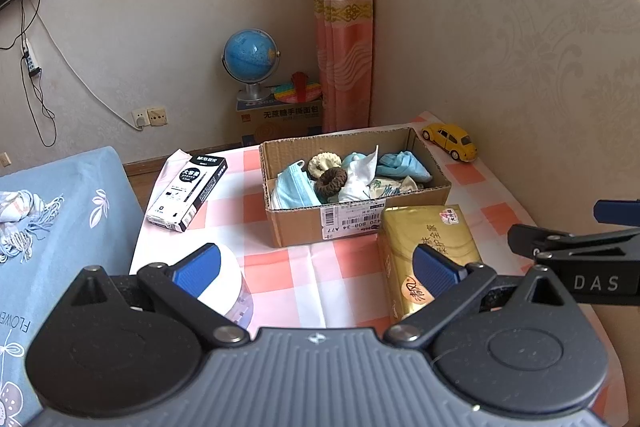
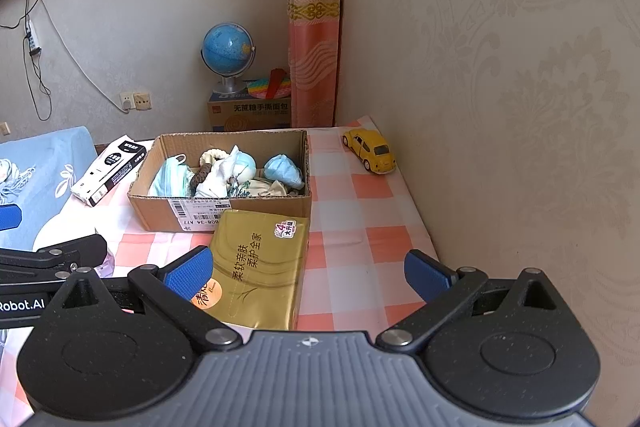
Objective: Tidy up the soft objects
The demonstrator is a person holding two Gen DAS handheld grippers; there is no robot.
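Nearest to me, my left gripper [image 1: 316, 269] hangs with its blue pads wide apart and nothing between them, over the checked cloth of the bench [image 1: 344, 267]. My right gripper [image 2: 308, 273] is spread just as wide and is empty too; its left pad sits over the near corner of the gold tissue pack [image 2: 260, 267].

That pack lies flat on the bench, its far end close against the front wall of the cardboard box [image 2: 224, 215]; whether they touch I cannot tell. I judge it to be the last soft thing outside the box, so taking it is the step in hand. To do it well I would bring the right gripper down across the pack's narrow width, one pad on each long side, and squeeze only until the wrapper gives. It should dent easily, and the glossy film may slip. Then lift clear of the box wall before moving forward.

Farther on, the box already holds blue face masks [image 1: 294, 187], two hair scrunchies [image 1: 326, 171], crumpled tissue and a blue cloth [image 1: 404, 163], so room is tight; I would lay the pack on top rather than push it in.

Left of the box lies a black pen carton [image 1: 188, 193], and at the far right corner stands a yellow toy car [image 2: 370, 149]. Both are hard and should stay out.
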